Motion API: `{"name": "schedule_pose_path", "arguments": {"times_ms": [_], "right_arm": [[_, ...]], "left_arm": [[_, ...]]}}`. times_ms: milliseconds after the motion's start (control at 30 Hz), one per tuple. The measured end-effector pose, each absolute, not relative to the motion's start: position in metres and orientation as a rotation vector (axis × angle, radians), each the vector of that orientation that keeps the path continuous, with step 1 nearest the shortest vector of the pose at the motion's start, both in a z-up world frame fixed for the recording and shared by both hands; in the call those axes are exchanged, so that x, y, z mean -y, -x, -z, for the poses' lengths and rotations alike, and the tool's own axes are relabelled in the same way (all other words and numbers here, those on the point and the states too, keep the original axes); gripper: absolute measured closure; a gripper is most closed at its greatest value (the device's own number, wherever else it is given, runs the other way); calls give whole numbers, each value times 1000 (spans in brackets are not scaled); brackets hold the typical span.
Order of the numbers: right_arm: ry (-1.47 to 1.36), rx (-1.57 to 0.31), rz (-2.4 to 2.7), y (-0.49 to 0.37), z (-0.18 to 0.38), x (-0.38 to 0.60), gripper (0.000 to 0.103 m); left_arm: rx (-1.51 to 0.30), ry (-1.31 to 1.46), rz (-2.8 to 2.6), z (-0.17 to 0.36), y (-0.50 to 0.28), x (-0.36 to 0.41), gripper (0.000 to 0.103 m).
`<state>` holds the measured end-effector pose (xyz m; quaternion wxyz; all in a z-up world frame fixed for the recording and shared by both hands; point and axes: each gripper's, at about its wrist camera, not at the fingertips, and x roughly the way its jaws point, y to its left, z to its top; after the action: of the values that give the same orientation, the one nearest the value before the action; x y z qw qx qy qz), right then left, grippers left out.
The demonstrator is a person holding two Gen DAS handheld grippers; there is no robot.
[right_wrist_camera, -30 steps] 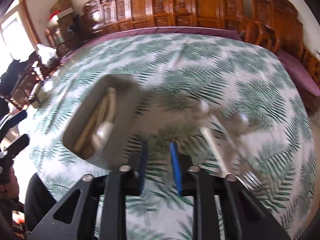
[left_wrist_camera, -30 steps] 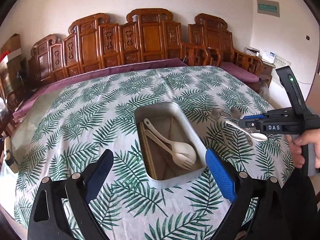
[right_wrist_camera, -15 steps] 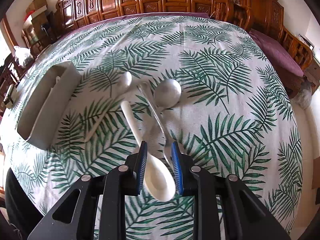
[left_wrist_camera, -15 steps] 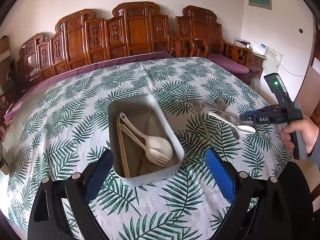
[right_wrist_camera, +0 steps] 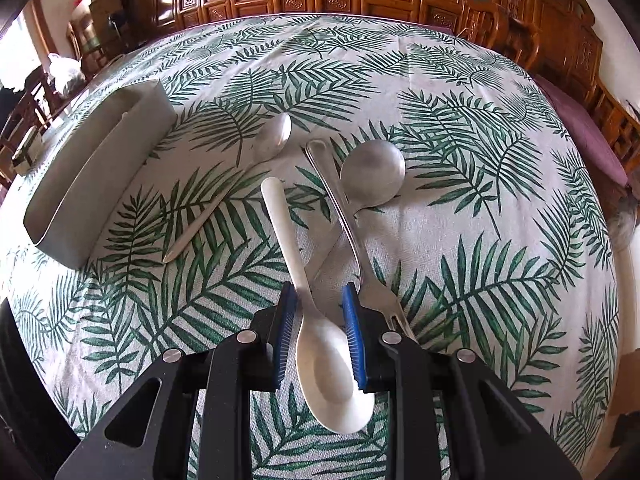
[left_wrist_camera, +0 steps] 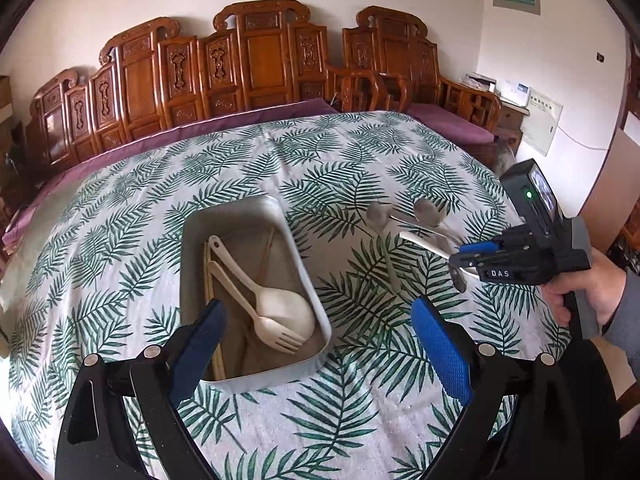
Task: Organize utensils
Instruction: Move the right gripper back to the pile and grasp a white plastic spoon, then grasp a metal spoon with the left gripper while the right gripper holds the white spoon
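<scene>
Left gripper (left_wrist_camera: 316,344) hangs low with its blue pads spread wide apart, nothing between them. Right gripper (right_wrist_camera: 319,334) is nearly closed, pads pinching the white spoon (right_wrist_camera: 320,320) where handle meets bowl. From the left view, a hand (left_wrist_camera: 592,296) grips the right gripper's handle, held level, fingers pointing left.

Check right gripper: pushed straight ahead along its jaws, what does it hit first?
Probably the metal fork and round metal spoon just ahead on the tablecloth. The right gripper already holds the white spoon, handle forward. Height above the cloth is unclear, so it may pass over them.
</scene>
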<state>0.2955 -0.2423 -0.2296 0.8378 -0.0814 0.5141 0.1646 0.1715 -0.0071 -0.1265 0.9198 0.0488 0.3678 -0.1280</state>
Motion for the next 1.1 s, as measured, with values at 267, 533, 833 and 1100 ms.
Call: {"name": "schedule_pose_path", "arguments": {"times_ms": [267,533,833,1100], "right_arm": [[161,-1120,-297,-299,230,251,91],[185,-1119,-300,-298,232,251,89],[187,-1105,-347,-287,227,244,96],[122,-1039,-386,-268,199,267,96]], "left_arm": [[-783,-125,280,134,-170,19,13],[-787,-146,289,133,-169,28,13],[-802,-167,288,134,-175,44,13],[-821,-190,293,141,-194,67,13]]}}
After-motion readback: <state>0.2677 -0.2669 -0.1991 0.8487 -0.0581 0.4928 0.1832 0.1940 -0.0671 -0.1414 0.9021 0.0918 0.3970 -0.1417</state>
